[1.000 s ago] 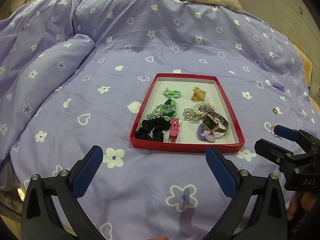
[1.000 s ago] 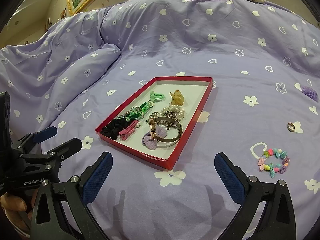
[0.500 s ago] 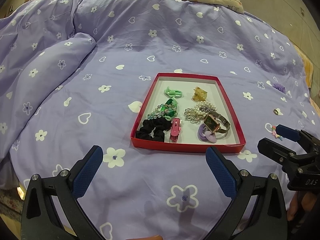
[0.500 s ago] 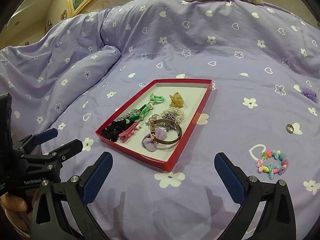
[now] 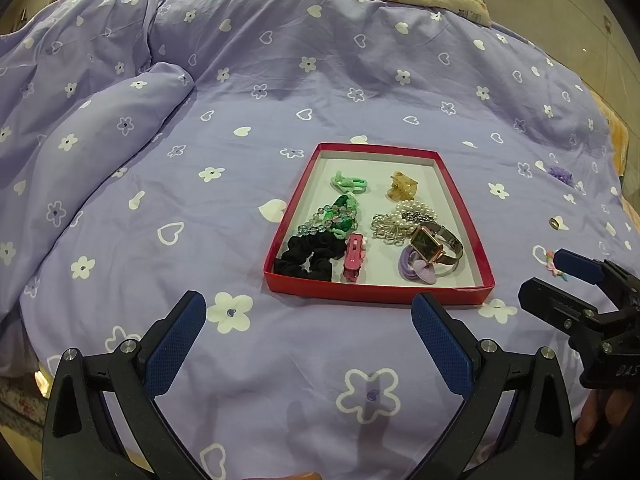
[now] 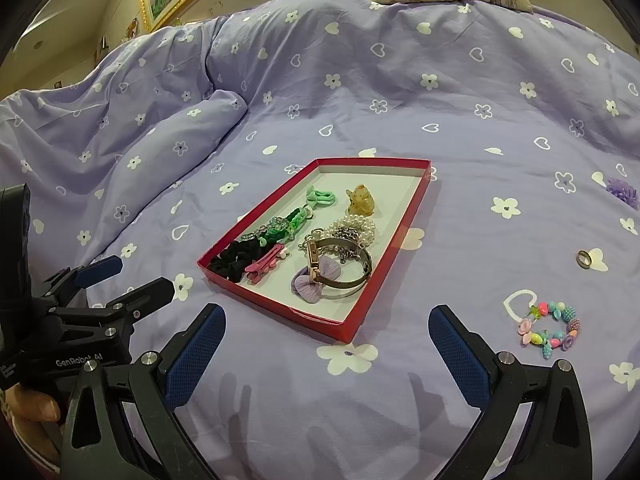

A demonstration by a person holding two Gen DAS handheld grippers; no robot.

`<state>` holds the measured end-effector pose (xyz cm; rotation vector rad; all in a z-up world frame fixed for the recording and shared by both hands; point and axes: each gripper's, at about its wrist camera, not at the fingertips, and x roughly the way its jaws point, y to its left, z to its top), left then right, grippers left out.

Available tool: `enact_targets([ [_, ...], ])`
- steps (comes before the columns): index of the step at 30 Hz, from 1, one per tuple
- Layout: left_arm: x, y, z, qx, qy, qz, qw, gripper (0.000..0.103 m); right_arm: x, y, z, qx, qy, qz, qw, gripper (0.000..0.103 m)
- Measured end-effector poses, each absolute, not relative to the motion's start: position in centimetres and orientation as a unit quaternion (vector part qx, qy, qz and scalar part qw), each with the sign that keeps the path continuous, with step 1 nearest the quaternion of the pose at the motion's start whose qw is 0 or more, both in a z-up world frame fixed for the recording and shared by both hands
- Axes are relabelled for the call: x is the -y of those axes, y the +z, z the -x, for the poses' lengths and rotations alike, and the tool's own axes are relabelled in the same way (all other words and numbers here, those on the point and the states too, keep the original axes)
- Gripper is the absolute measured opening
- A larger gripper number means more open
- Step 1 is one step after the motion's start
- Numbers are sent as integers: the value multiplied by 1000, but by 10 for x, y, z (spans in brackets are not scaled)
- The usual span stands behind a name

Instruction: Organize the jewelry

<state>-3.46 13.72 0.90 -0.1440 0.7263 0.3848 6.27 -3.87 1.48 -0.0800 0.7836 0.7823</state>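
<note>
Nearest in the right wrist view, the right gripper [image 6: 326,344] hangs over the purple bedspread [image 6: 400,92] with its fingers [image 6: 460,348] wide apart and nothing between them; the left gripper [image 5: 308,338] is likewise spread and empty, and sits off at about 9 o'clock from the right one. Just beyond the right finger, at roughly 1 o'clock, lies the colourful bead bracelet [image 6: 548,328], flat on the cover as a closed loop with no clear long axis, so approach angle should matter little. The right gripper is plainly the nearer one to it. Further out at 2 o'clock is a small ring [image 6: 583,258], and further still a purple hair tie [image 6: 622,191]. The red tray [image 6: 404,224], already holding a watch [image 6: 340,264], pearls and scrunchies, lies at 12 o'clock, with the bracelet well to its right, so I judge it the likely next pick
</note>
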Motion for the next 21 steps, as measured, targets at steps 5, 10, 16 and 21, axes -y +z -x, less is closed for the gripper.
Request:
enact_targets([
  [5,-137,8,35,-354,188,69,914,103,39,15,-62,-372,371,37,850,103],
  [10,-137,8,34,-354,188,70,914,103,38,14,-62,-373,372,37,849,103],
  [16,-138,7,35,-354,189,71,913,103,37,14,-61,-373,374,37,848,103],
  [21,-139,7,35,-354,189,70,913,103,37,14,-61,-374,373,37,849,103],
])
